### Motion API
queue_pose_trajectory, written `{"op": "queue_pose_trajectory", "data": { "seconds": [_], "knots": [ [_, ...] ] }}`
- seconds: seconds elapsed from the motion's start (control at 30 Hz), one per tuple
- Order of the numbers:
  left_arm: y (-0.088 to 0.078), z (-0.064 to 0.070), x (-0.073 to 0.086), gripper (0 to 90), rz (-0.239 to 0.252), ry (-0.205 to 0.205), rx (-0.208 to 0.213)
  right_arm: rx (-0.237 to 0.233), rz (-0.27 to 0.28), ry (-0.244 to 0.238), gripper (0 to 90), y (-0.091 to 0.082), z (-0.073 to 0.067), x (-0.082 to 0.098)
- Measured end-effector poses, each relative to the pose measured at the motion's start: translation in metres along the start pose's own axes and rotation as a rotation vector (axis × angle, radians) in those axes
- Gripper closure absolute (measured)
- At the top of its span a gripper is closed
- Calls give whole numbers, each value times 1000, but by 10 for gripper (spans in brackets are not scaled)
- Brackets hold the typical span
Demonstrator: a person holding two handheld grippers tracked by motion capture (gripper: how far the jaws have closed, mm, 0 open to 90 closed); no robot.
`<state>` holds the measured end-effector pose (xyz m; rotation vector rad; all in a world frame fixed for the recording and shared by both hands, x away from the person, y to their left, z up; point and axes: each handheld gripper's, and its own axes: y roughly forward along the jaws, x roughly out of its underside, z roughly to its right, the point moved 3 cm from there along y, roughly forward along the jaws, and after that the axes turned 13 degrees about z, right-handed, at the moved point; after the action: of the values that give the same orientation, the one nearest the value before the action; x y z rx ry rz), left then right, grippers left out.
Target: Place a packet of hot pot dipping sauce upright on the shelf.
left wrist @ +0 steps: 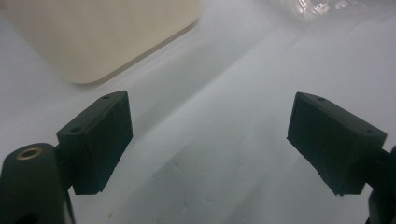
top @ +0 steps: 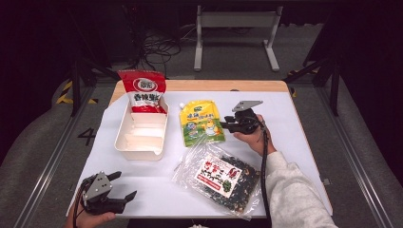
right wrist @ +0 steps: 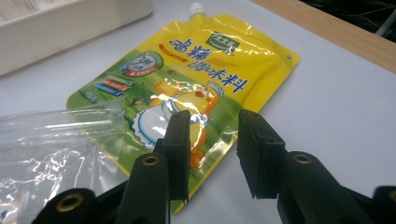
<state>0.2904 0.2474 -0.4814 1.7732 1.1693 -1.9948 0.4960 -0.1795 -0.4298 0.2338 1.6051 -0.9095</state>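
**Right tongs at yellow pouch edge, left tongs idle at near-left corner**

Bench [top: 294, 123] has a white cover, with a wood edge showing at the far side. A cream divided tray [top: 142, 130] sits left of centre. A red-and-white snack bag [top: 142, 92] leans in the tray's far end, upright and tilted back.

A yellow spouted seasoning pouch [top: 202, 122] lies flat just right of the tray, spout pointing far. A clear bag of dark seaweed snack [top: 221, 178] with a red-and-white label lies near of the pouch. Its clear top edge reaches the pouch's near edge; whether they overlap, cannot tell.

Right tongs [top: 225, 126] are held by the right hand [top: 254, 137], right of the pouch and pointing left at it. In the right gripper view the right tongs [right wrist: 212, 154] are partly spread with a narrow gap, at the pouch's [right wrist: 187, 88] right edge. One jaw is over the pouch and one over bare cover, pinching nothing. Contact with the pouch: cannot tell.

Left tongs [top: 122, 187] are at the near-left corner in the left hand [top: 90, 219]. They are spread wide and holding nothing, over bare white cover. In the left gripper view the left tongs [left wrist: 210, 140] point toward the tray's corner [left wrist: 93, 37], well apart from it.
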Motion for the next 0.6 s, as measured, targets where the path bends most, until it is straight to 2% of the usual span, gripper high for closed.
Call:
{"op": "queue_pose_trajectory", "data": {
  "seconds": [0.17, 0.3, 0.5, 0.6],
  "knots": [
    [2, 1, -1, 146, 0, -4, 9, -31, 10, 11, 640, -11, -7, 8],
    [4, 4, -2, 147, -4, 3, 18, -24, -1, -1, 631, -14, -8, 11],
    [9, 10, -6, 148, -1, 6, 41, 0, -20, 9, 604, -5, -3, 16],
    [11, 11, -6, 148, -6, 17, 53, -7, -30, 24, 595, -2, -3, 19]
  ]
}}
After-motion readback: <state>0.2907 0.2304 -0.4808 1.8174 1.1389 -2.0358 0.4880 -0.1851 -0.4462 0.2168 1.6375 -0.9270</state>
